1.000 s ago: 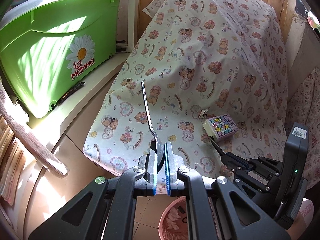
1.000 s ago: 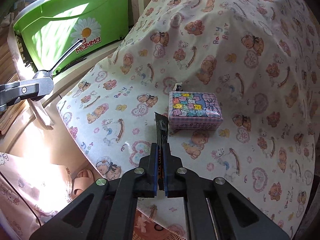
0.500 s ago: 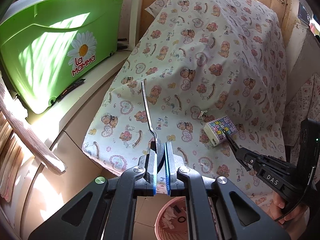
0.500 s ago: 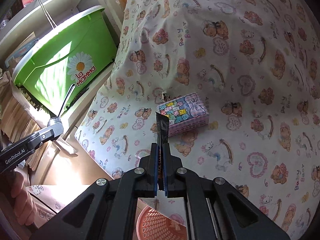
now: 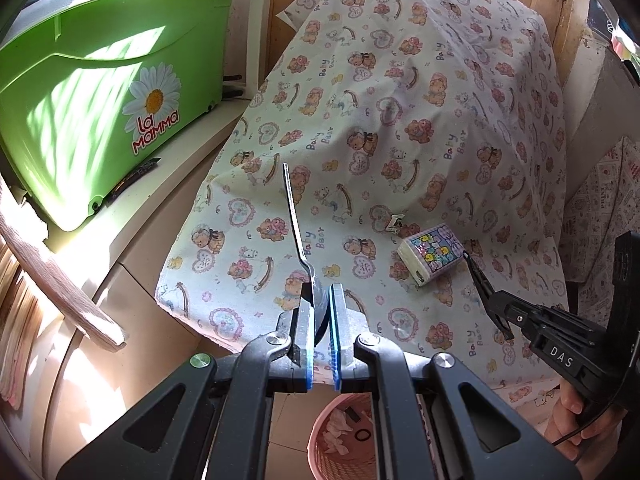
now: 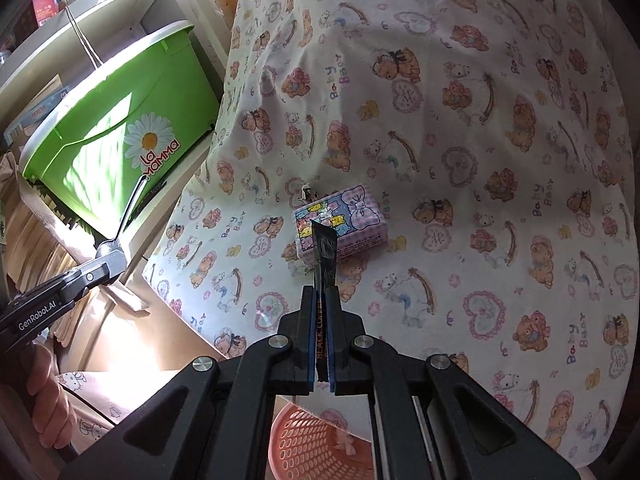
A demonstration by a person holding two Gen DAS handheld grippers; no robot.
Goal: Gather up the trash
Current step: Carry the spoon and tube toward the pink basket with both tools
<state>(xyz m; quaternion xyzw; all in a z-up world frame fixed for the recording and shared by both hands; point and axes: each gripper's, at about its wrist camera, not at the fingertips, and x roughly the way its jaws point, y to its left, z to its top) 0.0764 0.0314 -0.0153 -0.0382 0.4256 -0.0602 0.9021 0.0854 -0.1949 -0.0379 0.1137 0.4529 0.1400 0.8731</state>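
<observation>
My left gripper (image 5: 320,296) is shut on the bowl end of a metal spoon (image 5: 297,220), whose handle points up and away over the cloth-covered table (image 5: 400,120). My right gripper (image 6: 320,292) is shut on a black coffee sachet (image 6: 325,252) that sticks up between its pads. It hovers just in front of a pastel tissue pack (image 6: 344,228) lying on the cloth. In the left wrist view the right gripper (image 5: 486,300) with the sachet (image 5: 474,270) is at the right, near the tissue pack (image 5: 432,256). A pink basket (image 6: 312,440) with paper scraps stands on the floor below both grippers.
A green lidded tub (image 5: 100,100) marked with a daisy sits on a cream ledge at the left. A tiny torn scrap (image 5: 395,224) lies just beyond the tissue pack. A person's hand (image 5: 576,412) grips the right tool. Wooden panels rise behind the table.
My right gripper, still holding the sachet, has rolled and drifted right and a little up, away from the table's front edge. The left gripper and spoon have stayed put.
</observation>
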